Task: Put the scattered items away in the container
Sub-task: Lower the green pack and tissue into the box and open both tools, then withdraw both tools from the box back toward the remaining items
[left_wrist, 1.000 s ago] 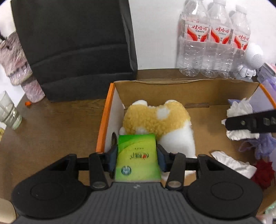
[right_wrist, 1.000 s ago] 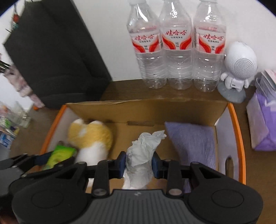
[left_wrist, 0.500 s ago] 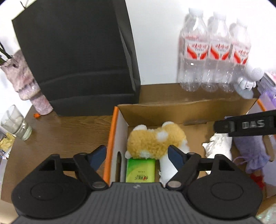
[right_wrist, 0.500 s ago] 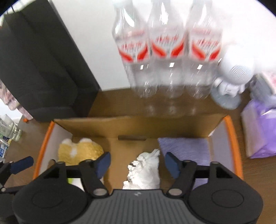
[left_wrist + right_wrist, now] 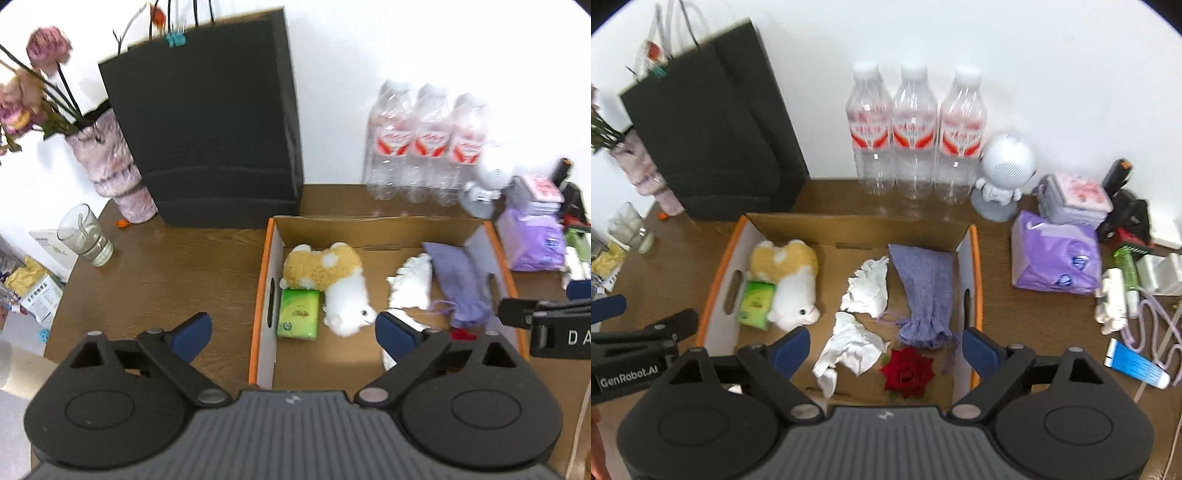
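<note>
While both pairs of jaws are opening wide with nothing between them, the left gripper and right gripper hang above the orange-edged cardboard box. Inside lie a green tissue packet beside a tan-and-white plush toy, crumpled white paper, a purple drawstring pouch and a red rose.

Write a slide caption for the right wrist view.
Right gripper opening, empty, above the box holding plush, tissues, pouch, rose.
</note>
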